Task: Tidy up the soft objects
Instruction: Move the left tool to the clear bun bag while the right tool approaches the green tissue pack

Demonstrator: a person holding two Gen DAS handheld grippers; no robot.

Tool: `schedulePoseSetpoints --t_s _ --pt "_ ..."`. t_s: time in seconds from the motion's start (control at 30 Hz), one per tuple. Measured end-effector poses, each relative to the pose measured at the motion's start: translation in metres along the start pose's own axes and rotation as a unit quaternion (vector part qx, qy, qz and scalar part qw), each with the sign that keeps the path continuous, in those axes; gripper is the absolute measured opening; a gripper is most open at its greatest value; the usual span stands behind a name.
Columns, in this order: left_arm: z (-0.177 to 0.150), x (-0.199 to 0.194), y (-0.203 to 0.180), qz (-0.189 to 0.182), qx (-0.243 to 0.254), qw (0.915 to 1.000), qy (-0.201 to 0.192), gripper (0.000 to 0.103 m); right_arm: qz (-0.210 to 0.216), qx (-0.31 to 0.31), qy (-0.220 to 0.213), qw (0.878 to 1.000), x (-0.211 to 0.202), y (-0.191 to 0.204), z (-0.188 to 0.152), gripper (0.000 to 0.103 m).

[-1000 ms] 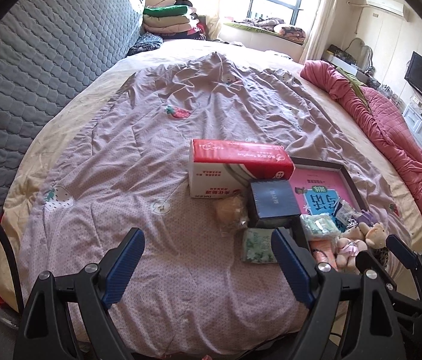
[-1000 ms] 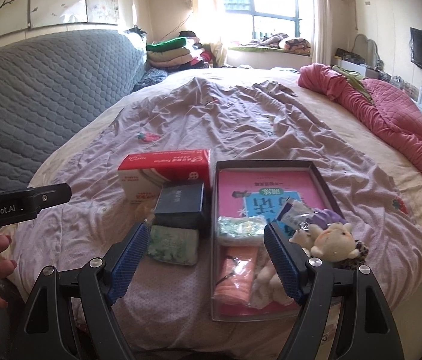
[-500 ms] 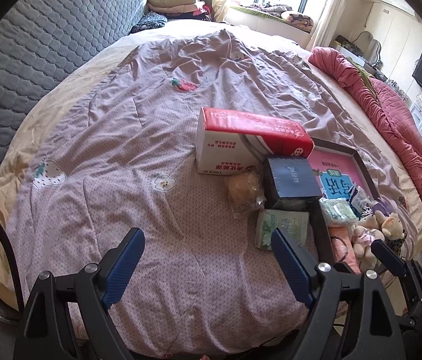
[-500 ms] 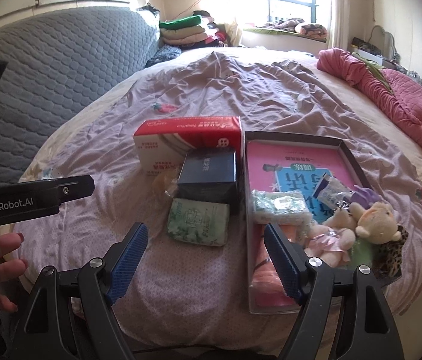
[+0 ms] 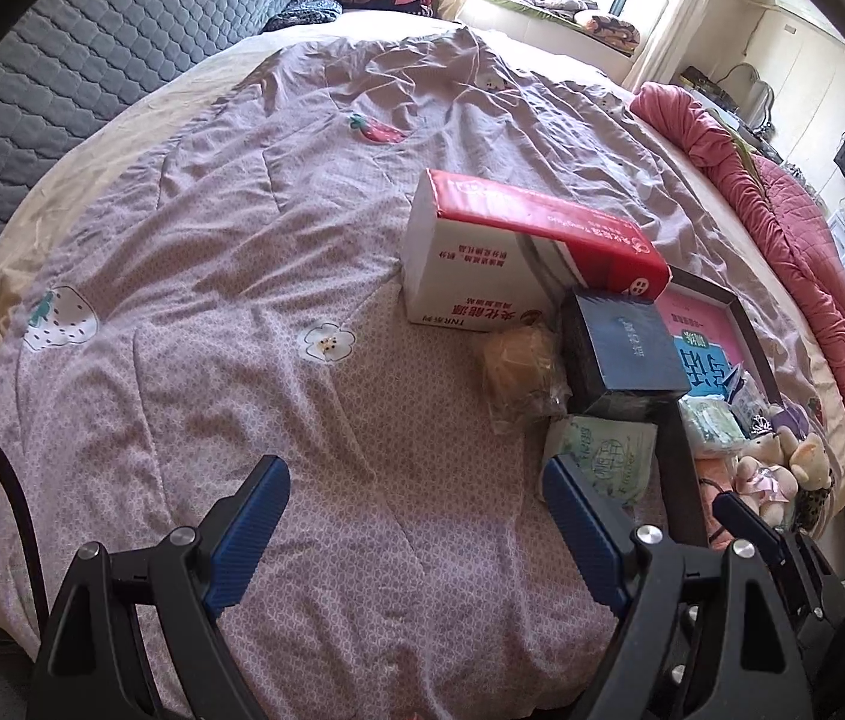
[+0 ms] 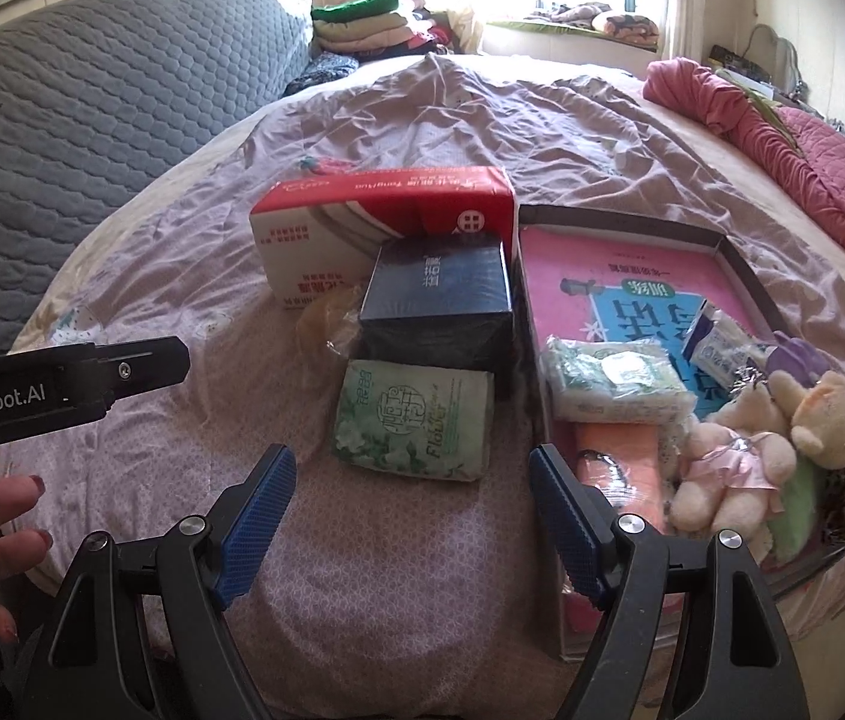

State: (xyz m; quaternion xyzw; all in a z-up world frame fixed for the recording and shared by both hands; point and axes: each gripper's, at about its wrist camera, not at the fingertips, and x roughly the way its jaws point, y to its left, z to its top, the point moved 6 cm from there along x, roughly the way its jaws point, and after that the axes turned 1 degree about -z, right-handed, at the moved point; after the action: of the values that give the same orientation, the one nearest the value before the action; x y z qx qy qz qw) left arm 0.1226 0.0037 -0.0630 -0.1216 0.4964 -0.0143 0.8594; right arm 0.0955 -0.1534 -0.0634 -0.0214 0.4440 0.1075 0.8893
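On the bed lies a green tissue pack [image 6: 413,426] [image 5: 602,456], in front of a dark blue box [image 6: 437,294] [image 5: 623,348] and a red-and-white carton [image 6: 380,222] [image 5: 518,252]. A wrapped bun [image 5: 521,369] sits left of the blue box. A dark tray [image 6: 746,276] holds a pink book, a tissue pack [image 6: 614,381], a small packet and plush toys [image 6: 770,444]. My right gripper [image 6: 410,522] is open, just short of the green pack. My left gripper [image 5: 416,534] is open over bare quilt, the green pack by its right finger.
A lilac quilt [image 5: 242,240] covers the bed. A grey padded headboard [image 6: 110,108] stands on the left, a rolled red blanket [image 6: 782,138] along the right edge, folded clothes [image 6: 362,18] at the far end. A hand [image 6: 8,522] holds the left gripper's handle.
Both grippers have come down and closer to the bed, so the boxes, green pack and tray look larger. Both sets of jaws stayed open.
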Motion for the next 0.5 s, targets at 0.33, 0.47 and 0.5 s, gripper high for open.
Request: schedulePoseSetpoints --t_s 0.33,0.47,0.5 --pt "0.008 0.019 0.002 -0.022 -0.008 0.9997 0.010 0.086 -0.012 0.008 0.014 1.000 0.032 -0.001 0.000 0.081" --pt "0.013 0.031 -0.001 -0.030 -0.010 0.9993 0.017 0.086 -0.017 0.009 0.022 1.000 0.044 -0.002 -0.001 0.081" --pt "0.014 0.035 -0.002 -0.032 -0.010 0.9992 0.020 0.086 -0.018 0.010 0.023 1.000 0.046 -0.003 -0.001 0.081"
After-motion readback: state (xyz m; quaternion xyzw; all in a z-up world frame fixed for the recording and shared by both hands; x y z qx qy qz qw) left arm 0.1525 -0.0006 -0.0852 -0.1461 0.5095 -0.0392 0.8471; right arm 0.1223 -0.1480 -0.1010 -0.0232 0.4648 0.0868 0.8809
